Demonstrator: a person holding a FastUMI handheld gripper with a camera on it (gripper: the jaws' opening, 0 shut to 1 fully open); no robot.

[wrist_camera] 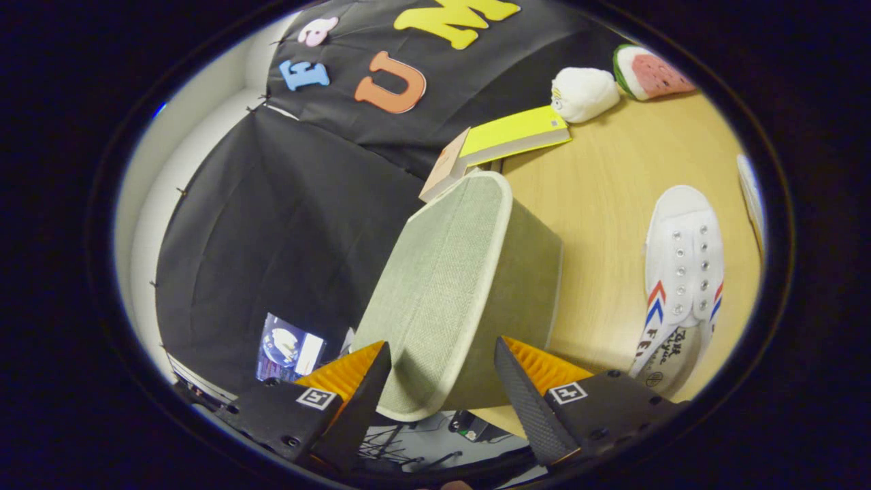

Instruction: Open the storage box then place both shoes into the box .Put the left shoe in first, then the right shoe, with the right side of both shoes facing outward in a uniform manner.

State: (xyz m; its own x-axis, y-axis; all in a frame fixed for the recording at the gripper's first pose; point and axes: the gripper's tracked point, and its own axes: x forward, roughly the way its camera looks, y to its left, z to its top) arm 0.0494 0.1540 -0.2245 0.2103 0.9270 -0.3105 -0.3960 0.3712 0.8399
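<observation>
The gripper [442, 381] stands spread around the storage box [469, 286] lid edge, seemingly not yet pinching; closing squarely there lets the lid lift cleanly.

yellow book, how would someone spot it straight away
On the wooden table, look beyond the green storage box that sits between the gripper fingers. The yellow book lies flat beside a white plush toy, the only bright yellow, thin slab there.
</observation>
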